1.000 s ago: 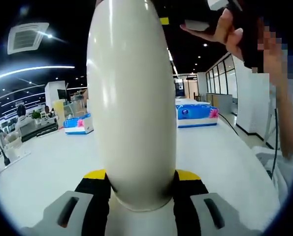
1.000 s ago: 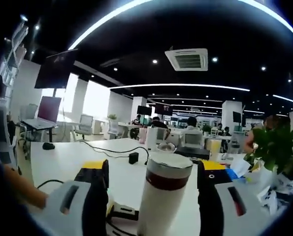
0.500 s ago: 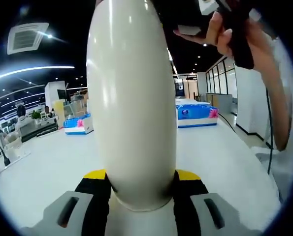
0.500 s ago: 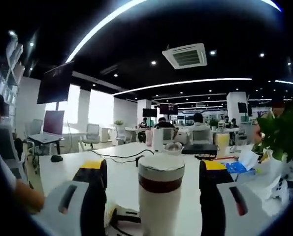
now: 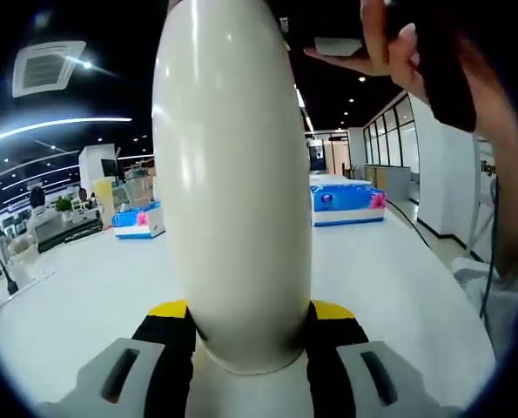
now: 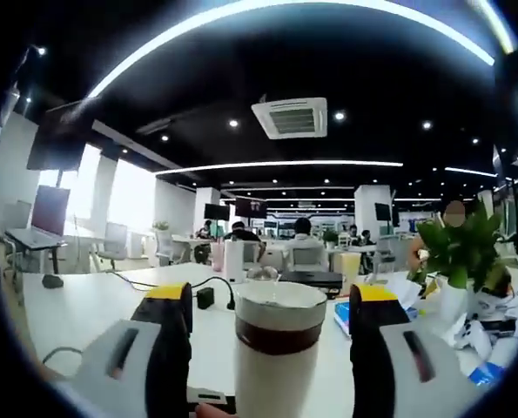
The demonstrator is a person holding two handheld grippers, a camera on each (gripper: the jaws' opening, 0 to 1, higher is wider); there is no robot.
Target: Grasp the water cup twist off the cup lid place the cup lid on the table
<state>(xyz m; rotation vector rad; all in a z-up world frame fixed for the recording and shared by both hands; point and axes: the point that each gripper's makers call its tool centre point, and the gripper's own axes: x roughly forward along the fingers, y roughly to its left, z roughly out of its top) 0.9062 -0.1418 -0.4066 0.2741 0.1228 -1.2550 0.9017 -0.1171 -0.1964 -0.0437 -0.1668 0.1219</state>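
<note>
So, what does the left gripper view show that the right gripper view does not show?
Left gripper view: the left claw closed on the cream body of the cup, a hand at the upper right, blue packs on the table.
Right gripper view: the cup's top with a dark band, between the jaws of the open right claw without touching them, a plant, a black cable.
Both: the cup, a white table, a ceiling vent.

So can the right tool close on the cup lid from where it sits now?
Probably yes. The cup lid stands between the open jaws of the right tool with a gap on each side, and nothing lies between. The left tool grips the cup body.
</note>
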